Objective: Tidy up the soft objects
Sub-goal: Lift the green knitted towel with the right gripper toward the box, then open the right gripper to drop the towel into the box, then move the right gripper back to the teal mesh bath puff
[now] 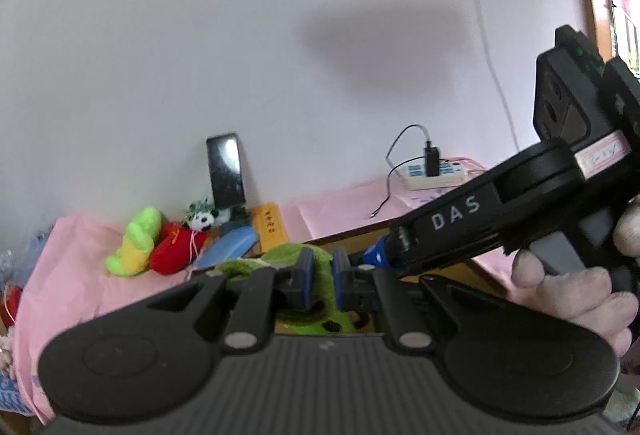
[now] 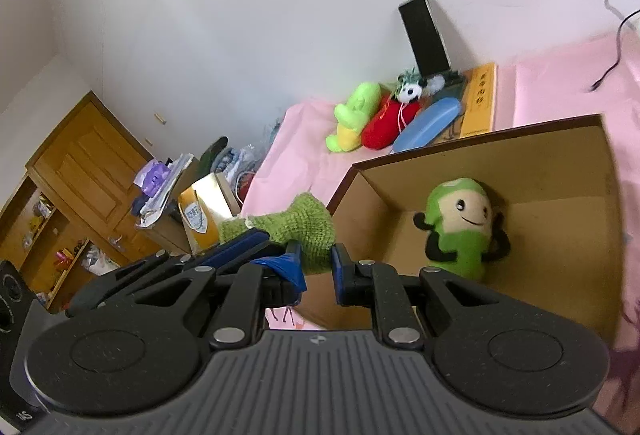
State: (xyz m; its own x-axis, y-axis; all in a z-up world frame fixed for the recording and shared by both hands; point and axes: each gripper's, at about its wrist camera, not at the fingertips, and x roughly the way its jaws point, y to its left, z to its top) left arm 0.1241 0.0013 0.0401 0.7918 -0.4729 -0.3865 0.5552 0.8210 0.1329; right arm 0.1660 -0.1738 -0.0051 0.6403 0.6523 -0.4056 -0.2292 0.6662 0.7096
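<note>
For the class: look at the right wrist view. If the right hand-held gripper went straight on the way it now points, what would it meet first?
Apart from the green knitted cloth it grips, the right hand-held gripper would probably meet the cardboard box, around its near left wall; depth is unclear.

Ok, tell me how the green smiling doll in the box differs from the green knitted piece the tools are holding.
The smiling doll stands alone inside the cardboard box; the knitted piece hangs outside it, pinched by the left tool and the right tool. The doll has a cream face and black arms; the knitted piece is plain ribbed yarn. Both are green and soft.
</note>
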